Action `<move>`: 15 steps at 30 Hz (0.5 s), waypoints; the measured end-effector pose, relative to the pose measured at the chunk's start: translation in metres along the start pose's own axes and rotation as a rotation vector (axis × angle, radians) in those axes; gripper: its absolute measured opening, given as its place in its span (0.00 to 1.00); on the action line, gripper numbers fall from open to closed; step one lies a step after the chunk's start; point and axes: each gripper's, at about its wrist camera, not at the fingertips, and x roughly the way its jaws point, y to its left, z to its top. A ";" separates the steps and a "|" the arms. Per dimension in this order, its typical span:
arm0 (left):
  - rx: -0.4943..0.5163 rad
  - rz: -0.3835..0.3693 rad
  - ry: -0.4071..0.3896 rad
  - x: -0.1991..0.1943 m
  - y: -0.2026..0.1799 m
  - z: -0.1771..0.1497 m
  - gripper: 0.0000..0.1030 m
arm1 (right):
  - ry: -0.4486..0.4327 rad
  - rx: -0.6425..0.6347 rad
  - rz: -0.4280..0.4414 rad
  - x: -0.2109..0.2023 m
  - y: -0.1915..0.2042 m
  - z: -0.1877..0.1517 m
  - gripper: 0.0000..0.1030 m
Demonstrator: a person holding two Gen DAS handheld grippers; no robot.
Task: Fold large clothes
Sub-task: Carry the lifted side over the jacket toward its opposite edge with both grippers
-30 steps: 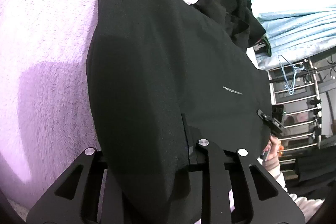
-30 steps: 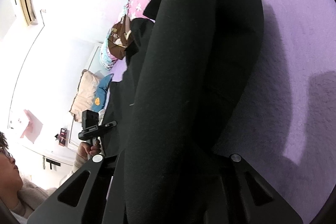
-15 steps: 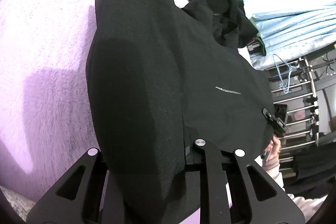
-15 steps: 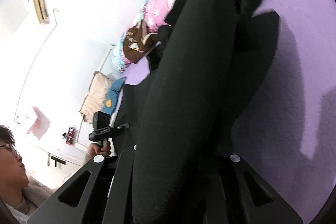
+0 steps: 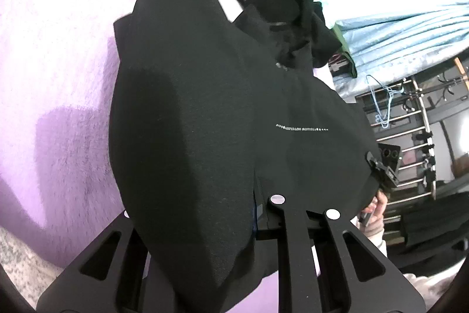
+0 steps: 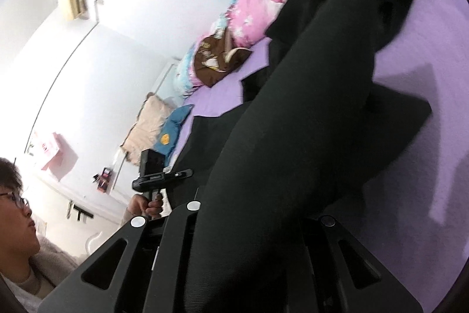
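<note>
A matte black garment (image 5: 190, 113) of thick, fine-grained cloth draped in rounded folds over fuzzy lilac bedding (image 5: 58, 55), its near edge pinched in both left gripper (image 5: 234, 228) and right gripper (image 6: 252, 228).

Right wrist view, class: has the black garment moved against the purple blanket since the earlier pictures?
Yes. The black garment, clamped in the right gripper, has risen off the purple blanket; more blanket and shadow show beneath it.

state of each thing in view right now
black garment: near edge lifted, far part on the bed
left hand-held gripper: shut on garment
right hand-held gripper: shut on garment
purple blanket: spread flat
blue hanger: hanging on rack
</note>
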 end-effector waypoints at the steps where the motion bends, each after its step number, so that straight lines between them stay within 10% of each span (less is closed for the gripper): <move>1: 0.002 -0.004 -0.001 -0.002 0.000 -0.001 0.15 | 0.002 -0.004 0.005 0.002 0.001 0.001 0.10; 15: 0.035 0.002 -0.002 -0.024 -0.020 -0.014 0.15 | 0.012 -0.091 0.058 0.004 0.029 0.008 0.10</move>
